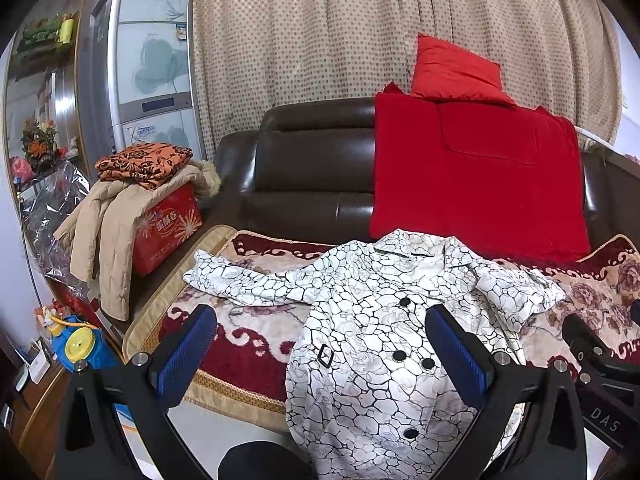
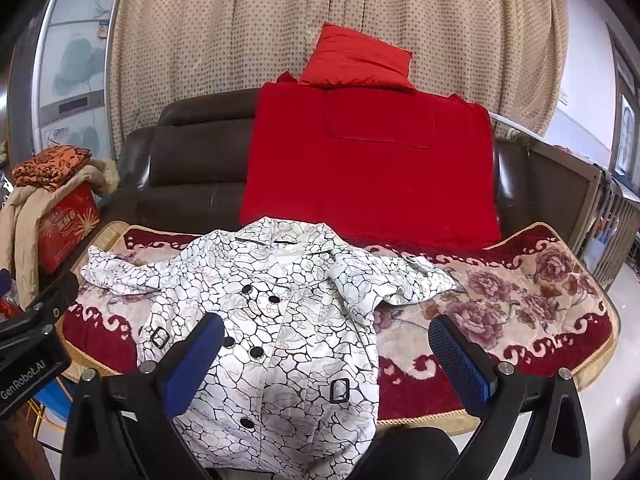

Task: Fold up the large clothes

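Note:
A white coat (image 1: 372, 320) with a black crackle print and black buttons lies face up on the sofa's floral seat cover (image 1: 256, 332), collar toward the backrest, sleeves spread out, hem hanging over the front edge. It also shows in the right wrist view (image 2: 280, 320). My left gripper (image 1: 320, 344) is open and empty, held above the coat's lower left part. My right gripper (image 2: 328, 356) is open and empty, above the coat's lower right part. The right gripper's body shows at the left view's right edge (image 1: 600, 364).
A dark leather sofa (image 1: 312, 160) carries a red blanket (image 1: 476, 176) and a red pillow (image 1: 456, 70) on its backrest. At the left, a red box (image 1: 168, 232) holds a beige jacket (image 1: 108, 236) and folded orange cloth (image 1: 144, 164). A tall cabinet (image 1: 148, 68) stands behind.

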Demonstrator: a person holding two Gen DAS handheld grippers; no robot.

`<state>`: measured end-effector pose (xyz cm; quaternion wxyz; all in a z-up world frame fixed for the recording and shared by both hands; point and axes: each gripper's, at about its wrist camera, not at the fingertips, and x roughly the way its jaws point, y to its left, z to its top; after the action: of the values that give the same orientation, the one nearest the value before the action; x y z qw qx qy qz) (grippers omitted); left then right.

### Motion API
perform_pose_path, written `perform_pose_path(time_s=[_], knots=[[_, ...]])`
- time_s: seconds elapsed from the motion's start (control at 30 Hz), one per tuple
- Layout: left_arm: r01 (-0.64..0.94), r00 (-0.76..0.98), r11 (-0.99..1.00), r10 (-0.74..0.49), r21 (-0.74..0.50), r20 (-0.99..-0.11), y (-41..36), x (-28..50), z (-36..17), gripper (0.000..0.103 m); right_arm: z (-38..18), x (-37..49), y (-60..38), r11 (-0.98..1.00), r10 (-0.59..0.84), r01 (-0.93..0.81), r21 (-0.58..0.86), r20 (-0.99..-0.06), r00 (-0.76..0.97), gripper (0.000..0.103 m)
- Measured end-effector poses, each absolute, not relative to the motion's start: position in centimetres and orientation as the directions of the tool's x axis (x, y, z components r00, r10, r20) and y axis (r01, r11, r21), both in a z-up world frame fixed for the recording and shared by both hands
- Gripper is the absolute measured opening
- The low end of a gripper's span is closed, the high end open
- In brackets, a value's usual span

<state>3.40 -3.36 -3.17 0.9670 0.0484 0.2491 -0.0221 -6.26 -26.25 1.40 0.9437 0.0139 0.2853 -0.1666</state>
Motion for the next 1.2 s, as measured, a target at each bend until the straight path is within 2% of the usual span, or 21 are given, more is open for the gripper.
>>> perform_pose_path(time_s=[1.2], knots=[[0.049, 0.830, 0.993, 0.021, 0.110, -0.558, -4.5, 9.0, -6.3, 0.103, -0.9, -1.0, -27.6, 0.950, -0.272, 0.309, -0.044, -0.603, 0.750, 0.103]])
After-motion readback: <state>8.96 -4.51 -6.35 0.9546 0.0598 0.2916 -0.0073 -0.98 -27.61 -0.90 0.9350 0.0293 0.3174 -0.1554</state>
